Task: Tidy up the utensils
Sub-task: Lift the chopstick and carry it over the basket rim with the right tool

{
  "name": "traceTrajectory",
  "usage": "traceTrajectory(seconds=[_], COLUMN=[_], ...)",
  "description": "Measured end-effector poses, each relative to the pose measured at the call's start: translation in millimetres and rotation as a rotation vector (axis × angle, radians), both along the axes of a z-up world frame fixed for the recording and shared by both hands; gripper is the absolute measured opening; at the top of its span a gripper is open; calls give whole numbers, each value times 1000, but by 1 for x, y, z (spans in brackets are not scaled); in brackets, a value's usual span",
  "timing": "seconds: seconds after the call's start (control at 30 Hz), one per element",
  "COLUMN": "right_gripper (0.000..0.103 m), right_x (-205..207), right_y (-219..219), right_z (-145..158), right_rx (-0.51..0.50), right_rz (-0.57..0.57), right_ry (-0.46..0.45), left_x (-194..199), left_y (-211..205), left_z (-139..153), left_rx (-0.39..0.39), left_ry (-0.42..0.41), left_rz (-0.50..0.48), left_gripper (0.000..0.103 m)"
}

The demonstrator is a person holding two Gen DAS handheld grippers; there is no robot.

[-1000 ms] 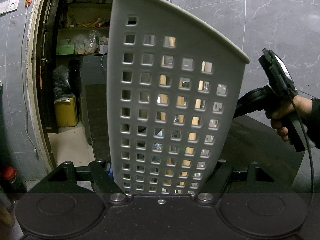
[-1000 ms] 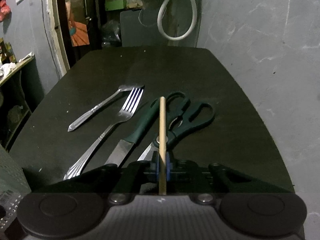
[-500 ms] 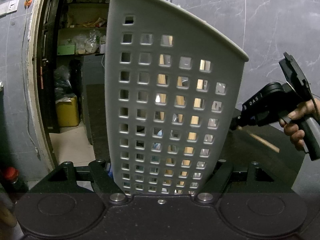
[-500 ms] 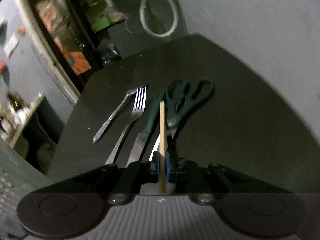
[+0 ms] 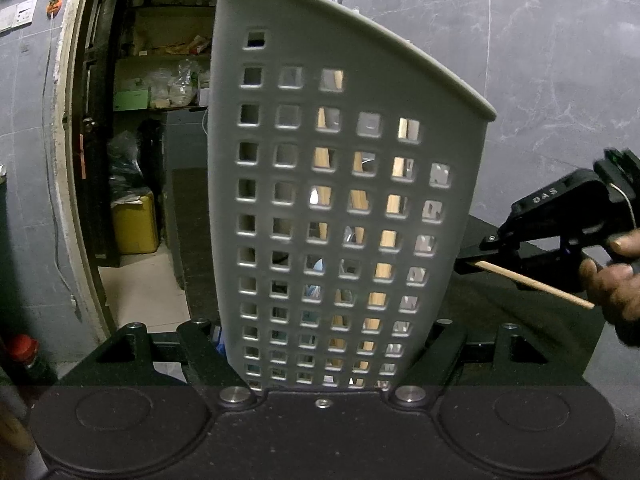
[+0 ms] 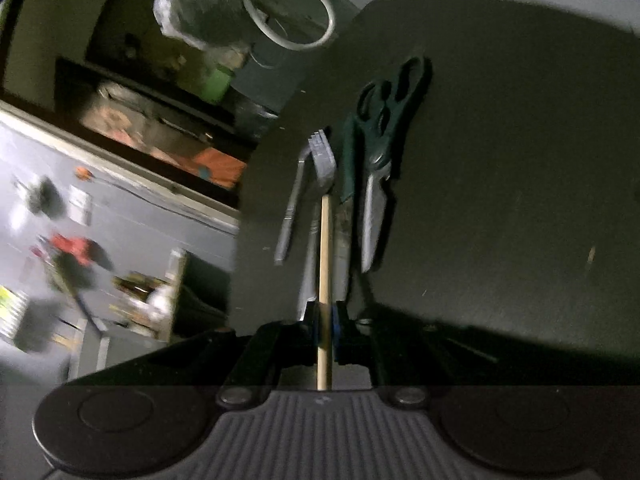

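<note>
Left gripper (image 5: 324,380) is clamping the base of the caddy (image 5: 340,208), a grey perforated plastic holder, and is holding it upright right in front of its camera. Through the square holes pale wooden pieces and some metal are showing; exactly what they are I cannot tell.

Right gripper (image 6: 326,328) is pinching a stick (image 6: 325,272), a thin pale wooden rod, between blue pads. In the left view this gripper (image 5: 466,266) is sitting to the right of the caddy, just beside its wall and below the rim, with the stick (image 5: 532,282) trailing back past the person's hand (image 5: 612,276).

Handling, as judged:
- Stick: looking very light, stiff, dry wood, not slippery. It could snap if levered. It is gripped partway along, so a long free end is sticking forward; the tip will be swinging wide with any wrist roll.
- Caddy: looking light, rigid, smooth plastic, top-heavy when held by the base alone.

Ahead of the right gripper, on the dark table (image 6: 520,160), are lying a spoon (image 6: 294,208), a fork (image 6: 324,160), a knife (image 6: 347,168) with a green handle, and scissors (image 6: 380,152) with dark green handles. The metal pieces are likely heavier and slicker; handles would be the place to take them.

Writing: "DAS" is readable on the right gripper's body (image 5: 545,197). Nothing else is legible.
</note>
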State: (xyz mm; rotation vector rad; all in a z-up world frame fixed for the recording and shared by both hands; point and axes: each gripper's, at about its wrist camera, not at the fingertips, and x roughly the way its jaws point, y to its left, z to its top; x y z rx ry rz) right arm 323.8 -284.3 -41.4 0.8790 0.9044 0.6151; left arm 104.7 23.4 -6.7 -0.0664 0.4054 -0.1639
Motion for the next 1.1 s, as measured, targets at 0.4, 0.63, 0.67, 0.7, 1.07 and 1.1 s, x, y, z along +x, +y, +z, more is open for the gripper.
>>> traceTrajectory(seconds=[0.4, 0.63, 0.67, 0.7, 1.07, 1.1], right_gripper=[8, 8, 8, 8, 8, 8], right_x=[-21, -23, -22, -24, -39, -43], right_y=[19, 18, 16, 14, 13, 12], right_z=[-37, -38, -37, -35, 30, 37], right_rx=[337, 419, 433, 445, 468, 466], right_rz=[-65, -113, -128, -141, -215, -212], right_ry=[-67, -105, -116, -126, -424, -448], left_x=[2, 2, 2, 2, 4, 4], left_y=[-8, -12, -12, -12, -8, -8], left_z=[3, 4, 4, 4, 4, 4], left_rx=[30, 38, 38, 37, 28, 27], left_ry=[13, 17, 18, 18, 20, 20], left_rz=[17, 23, 24, 24, 24, 24], left_gripper=[78, 78, 78, 78, 79, 79])
